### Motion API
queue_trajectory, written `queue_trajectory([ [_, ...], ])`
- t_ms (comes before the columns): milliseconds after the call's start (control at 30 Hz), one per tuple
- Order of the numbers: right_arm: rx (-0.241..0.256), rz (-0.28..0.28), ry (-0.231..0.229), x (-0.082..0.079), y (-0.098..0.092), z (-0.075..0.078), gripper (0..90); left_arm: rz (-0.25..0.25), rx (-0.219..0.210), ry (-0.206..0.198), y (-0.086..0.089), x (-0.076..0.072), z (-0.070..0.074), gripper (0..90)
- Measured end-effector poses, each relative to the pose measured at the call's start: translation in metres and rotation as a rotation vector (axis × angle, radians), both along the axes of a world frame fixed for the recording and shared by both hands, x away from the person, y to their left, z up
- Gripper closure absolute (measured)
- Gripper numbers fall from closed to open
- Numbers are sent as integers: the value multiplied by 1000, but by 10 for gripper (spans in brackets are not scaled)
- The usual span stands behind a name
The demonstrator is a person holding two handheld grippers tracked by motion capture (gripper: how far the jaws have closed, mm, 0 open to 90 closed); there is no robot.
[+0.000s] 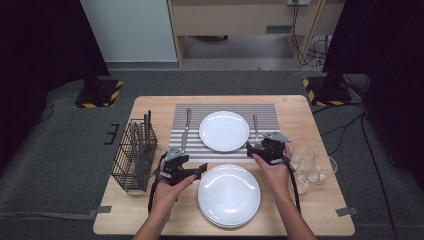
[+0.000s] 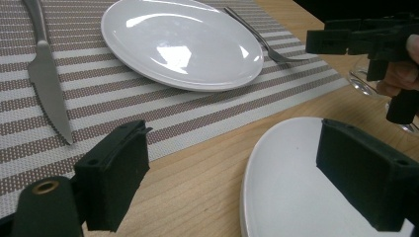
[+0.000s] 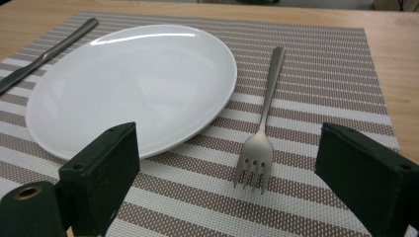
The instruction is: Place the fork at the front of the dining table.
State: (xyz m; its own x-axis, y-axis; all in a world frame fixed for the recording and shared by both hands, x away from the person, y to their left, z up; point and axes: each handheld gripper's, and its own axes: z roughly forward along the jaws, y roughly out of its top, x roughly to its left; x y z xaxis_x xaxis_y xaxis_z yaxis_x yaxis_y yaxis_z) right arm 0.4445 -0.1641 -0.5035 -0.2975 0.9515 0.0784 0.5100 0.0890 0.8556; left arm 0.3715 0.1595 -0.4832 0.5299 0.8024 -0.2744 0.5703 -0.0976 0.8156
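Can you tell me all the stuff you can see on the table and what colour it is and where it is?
table: one, light wood, in the middle of the room.
placemat: one, grey and white stripes, far half of the table.
plate: one, white, on the placemat.
knife: one, silver, on the placemat, left of the plate.
fork: one, silver, on the placemat, right of the plate.
stack of plates: one stack, white, near edge of the table.
basket: one, black wire, left edge, cutlery standing in it.
glasses: a clear cluster, right edge; exact count unclear.
left gripper: black, jaws open, beside the stack.
right gripper: black, jaws open, near the fork.
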Motion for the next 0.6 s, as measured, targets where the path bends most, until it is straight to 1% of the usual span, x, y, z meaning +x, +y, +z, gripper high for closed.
queue_trajectory([
  [67, 9, 15, -9, -2, 0, 4, 67, 4, -3, -3, 1, 0, 0, 118],
  [133, 19, 29, -10, -4, -1, 8, 59, 6, 2, -6, 2, 1, 0, 112],
  [200, 3, 37, -26, -7, -1, 12, 51, 8, 1, -6, 3, 1, 0, 107],
  [400, -4, 72, -33, -15, -8, 25, 61, 17, 6, -20, 8, 1, 0, 100],
  [467, -9, 69, -35, -18, -10, 30, 69, 27, 3, -17, 10, 1, 0, 98],
  [533, -14, 71, -42, -21, -13, 34, 74, 27, 12, -30, 11, 1, 0, 98],
  [600, -22, 70, -49, -24, -16, 38, 78, 37, 20, -31, 12, 1, 0, 98],
])
